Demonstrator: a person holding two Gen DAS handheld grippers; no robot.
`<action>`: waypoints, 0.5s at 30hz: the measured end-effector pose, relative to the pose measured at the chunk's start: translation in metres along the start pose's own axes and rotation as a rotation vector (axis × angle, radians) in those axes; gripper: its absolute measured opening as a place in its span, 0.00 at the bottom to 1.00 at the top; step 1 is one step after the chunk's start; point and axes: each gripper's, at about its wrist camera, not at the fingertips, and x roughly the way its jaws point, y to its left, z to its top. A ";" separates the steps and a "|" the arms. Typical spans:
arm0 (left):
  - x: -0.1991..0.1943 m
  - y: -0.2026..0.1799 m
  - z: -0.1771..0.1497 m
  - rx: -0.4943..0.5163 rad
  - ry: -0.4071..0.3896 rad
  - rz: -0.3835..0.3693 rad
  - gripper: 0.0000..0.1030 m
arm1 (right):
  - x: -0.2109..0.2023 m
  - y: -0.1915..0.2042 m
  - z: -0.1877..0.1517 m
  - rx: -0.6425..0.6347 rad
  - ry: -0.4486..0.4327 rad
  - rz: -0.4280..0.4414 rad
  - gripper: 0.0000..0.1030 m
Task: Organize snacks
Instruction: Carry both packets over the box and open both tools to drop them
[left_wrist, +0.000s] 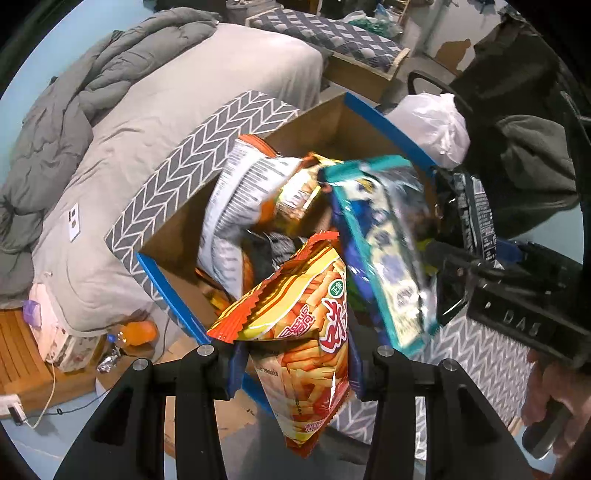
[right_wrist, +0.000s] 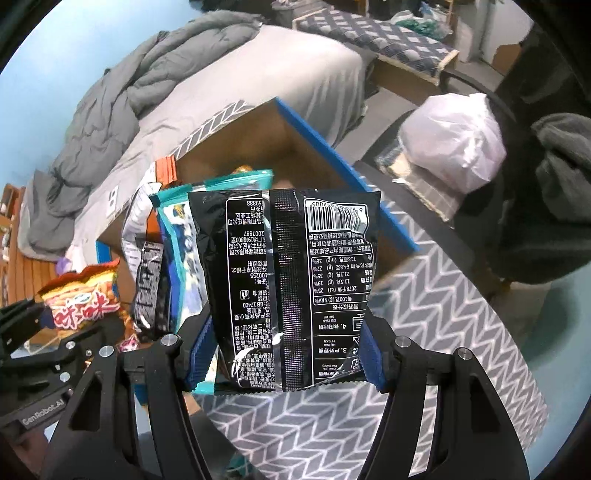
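Two grippers: both are seen clamped on snack packets above an open box.
Left gripper (left_wrist: 295, 373): pressed onto an orange chip bag (left_wrist: 299, 332), which is pinched between the blue pads (left_wrist: 236, 373) and tilted, its upper end over the box.
Right gripper (right_wrist: 286, 354): closed on a black packet (right_wrist: 284, 288), held upright with its printed back and barcode toward the camera; a teal packet (right_wrist: 177, 236) is caught behind it at the left pad (right_wrist: 199, 350).
Teal packet, left view (left_wrist: 384, 247): blurred, slanted over the box's right side.
Box (left_wrist: 177, 177): cardboard inside, grey herringbone outside, blue edging; a white-and-orange bag (left_wrist: 236, 192) and a yellow packet (left_wrist: 299, 192) are lying in it.
Surroundings: a bed (left_wrist: 207, 96) with a grey duvet (left_wrist: 55, 122) is seen beyond the box; a white plastic bag (right_wrist: 454, 140) is set on a chair to the right; an orange bottle (left_wrist: 138, 332) is on the floor.
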 end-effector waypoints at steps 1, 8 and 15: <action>0.003 0.002 0.004 -0.003 0.004 0.002 0.44 | 0.006 0.004 0.004 -0.003 0.009 0.000 0.64; 0.017 0.011 0.023 -0.009 0.026 -0.001 0.44 | 0.035 0.024 0.028 -0.022 0.043 -0.015 0.64; 0.032 0.013 0.035 0.010 0.064 -0.013 0.44 | 0.051 0.028 0.056 -0.024 0.068 -0.028 0.64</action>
